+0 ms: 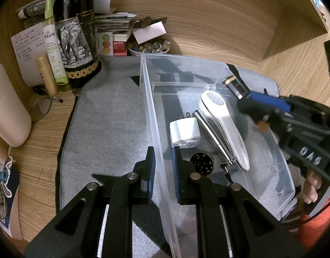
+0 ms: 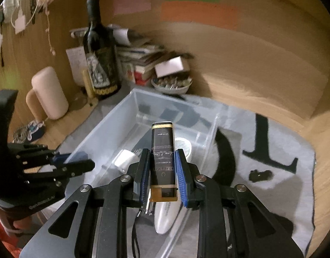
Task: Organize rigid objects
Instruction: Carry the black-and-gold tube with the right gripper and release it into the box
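The left tongs [image 1: 164, 150] clamped the clear bin's [image 1: 208, 68] near wall, while the right tongs [image 2: 162, 165] gripped a dark box [image 2: 162, 150] above it.

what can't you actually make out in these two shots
- Right wrist view: background is motion-blurred, so the wine bottle label and wall notes are unreadable.
- Left wrist view: right gripper fingers are blurred; the dark box it holds shows only an end.
- Left wrist view: the clear bin front end is hidden behind the left gripper.
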Demonstrator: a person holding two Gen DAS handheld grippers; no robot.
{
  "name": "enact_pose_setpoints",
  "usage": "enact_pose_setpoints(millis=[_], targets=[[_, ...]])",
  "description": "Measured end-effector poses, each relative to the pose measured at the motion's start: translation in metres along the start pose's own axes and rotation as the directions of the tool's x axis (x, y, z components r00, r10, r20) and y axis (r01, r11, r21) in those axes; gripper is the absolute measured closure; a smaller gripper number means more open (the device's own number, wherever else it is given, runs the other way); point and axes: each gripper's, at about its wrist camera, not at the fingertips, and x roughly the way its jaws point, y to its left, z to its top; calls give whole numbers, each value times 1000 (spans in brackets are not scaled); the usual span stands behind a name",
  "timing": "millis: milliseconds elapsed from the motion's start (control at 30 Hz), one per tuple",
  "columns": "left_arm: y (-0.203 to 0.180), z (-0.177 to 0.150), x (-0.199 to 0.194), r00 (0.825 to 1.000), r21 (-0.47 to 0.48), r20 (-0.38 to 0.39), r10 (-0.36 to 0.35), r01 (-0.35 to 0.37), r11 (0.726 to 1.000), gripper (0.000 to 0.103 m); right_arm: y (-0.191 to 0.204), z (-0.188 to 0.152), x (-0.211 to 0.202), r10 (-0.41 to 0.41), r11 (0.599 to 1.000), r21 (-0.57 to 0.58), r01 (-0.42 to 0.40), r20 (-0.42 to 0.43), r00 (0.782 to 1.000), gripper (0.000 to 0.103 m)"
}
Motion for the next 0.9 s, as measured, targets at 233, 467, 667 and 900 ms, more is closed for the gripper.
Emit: enact_pose_setpoints(millis=[233, 467, 667, 900], targets=[[-1, 0, 0, 1000, -3, 0, -2, 2, 1000, 89, 9, -7, 20, 26, 999, -33, -29, -86, 996, 81], [-1, 0, 0, 1000, -4, 0, -1, 1, 1000, 89, 15, -11, 27, 31, 998, -54, -38, -124, 992, 81], [-1, 0, 0, 1000, -4, 0, -2, 2, 1000, 89, 15, -9, 23, 33, 998, -52, -39, -110, 993, 79], [-1, 1, 0, 1000, -4, 0, -2, 2, 1000, 89, 11, -3, 8, 22, 999, -38, -24, -52, 998, 65]])
